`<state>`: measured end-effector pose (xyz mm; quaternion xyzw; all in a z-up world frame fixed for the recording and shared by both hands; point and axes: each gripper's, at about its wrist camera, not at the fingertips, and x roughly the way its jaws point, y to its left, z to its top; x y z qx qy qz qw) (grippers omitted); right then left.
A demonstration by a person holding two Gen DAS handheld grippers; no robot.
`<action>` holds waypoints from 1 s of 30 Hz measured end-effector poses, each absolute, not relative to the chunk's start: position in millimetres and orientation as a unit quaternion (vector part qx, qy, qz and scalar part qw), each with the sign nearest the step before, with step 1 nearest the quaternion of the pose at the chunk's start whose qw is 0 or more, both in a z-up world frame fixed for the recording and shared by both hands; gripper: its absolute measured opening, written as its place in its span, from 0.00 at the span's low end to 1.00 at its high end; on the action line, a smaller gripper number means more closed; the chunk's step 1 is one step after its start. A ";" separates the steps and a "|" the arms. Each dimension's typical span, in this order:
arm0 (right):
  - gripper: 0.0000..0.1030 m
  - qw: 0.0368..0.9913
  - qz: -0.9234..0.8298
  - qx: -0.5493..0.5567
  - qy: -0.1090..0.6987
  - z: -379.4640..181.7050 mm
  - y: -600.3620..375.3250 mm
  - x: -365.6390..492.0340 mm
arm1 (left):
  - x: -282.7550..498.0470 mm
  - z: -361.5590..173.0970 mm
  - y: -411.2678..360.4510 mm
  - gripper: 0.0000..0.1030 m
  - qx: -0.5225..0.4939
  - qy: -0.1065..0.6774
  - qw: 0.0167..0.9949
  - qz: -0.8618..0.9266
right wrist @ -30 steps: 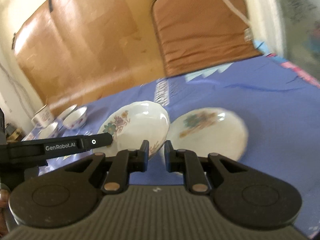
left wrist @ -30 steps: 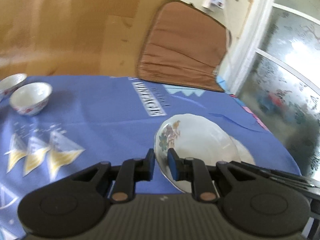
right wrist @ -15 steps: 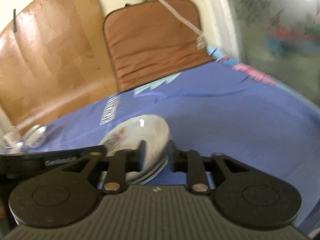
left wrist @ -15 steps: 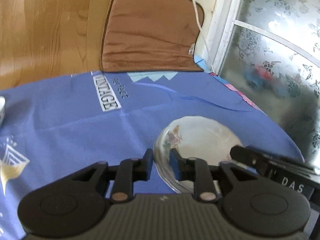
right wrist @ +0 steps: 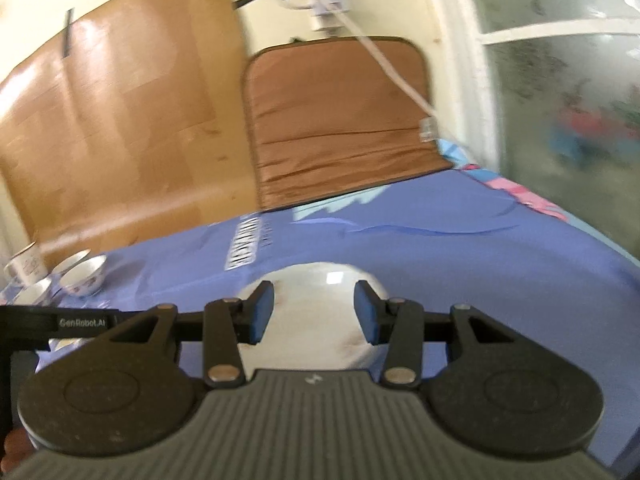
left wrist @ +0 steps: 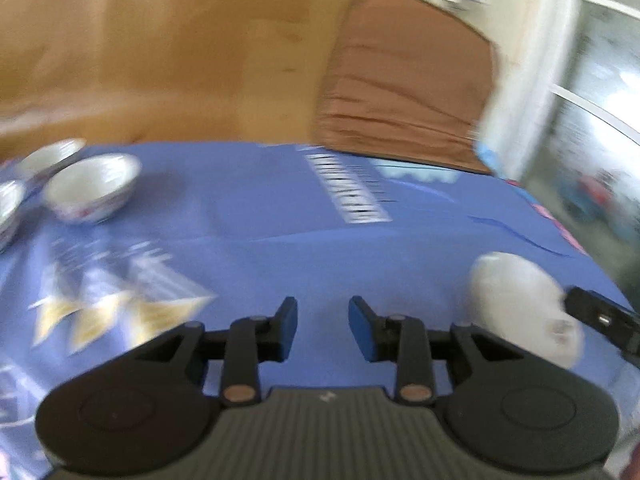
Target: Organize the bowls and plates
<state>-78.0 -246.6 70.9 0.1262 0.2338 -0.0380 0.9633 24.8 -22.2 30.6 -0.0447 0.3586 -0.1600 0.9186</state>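
Note:
The white flowered plates (right wrist: pixel 320 280) lie stacked on the blue tablecloth (right wrist: pixel 460 264). My right gripper (right wrist: pixel 314 312) hovers just over their near rim; its jaws are opening, the plates lie between and below the blue pads (right wrist: pixel 262 312), and neither pad presses on them. My left gripper (left wrist: pixel 323 328) is off to the left of the stack (left wrist: pixel 520 304), over bare cloth; its jaws are opening with nothing between them. Small white bowls (left wrist: pixel 92 188) stand at the far left. The left wrist view is blurred.
A cup (right wrist: pixel 24 268) stands beside the bowls (right wrist: pixel 84 276). A brown cushion (right wrist: pixel 340 128) and a wooden board (right wrist: pixel 120 120) lean on the wall behind the table. A frosted window (right wrist: pixel 560 100) lines the right side, close to the table's right edge.
Both grippers were shut on a tilted plate; it now lies flat on the other plate. Both jaws have opened, and the left gripper has swung away to the left.

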 end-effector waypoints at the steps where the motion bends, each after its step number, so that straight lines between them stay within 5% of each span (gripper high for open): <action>1: 0.46 0.964 -0.026 0.121 0.237 70.4 -239.4 -75.4 | 27.1 27.6 -6.9 0.29 -0.051 0.361 0.920 -0.142; 14: 0.36 0.909 0.169 0.110 0.364 57.1 -132.1 -14.8 | 44.3 14.8 145.5 0.27 -0.081 0.340 0.936 0.034; 30: 0.38 0.861 0.163 0.214 0.431 59.6 -59.9 131.8 | 37.4 10.3 166.2 0.34 -0.141 0.305 0.941 0.032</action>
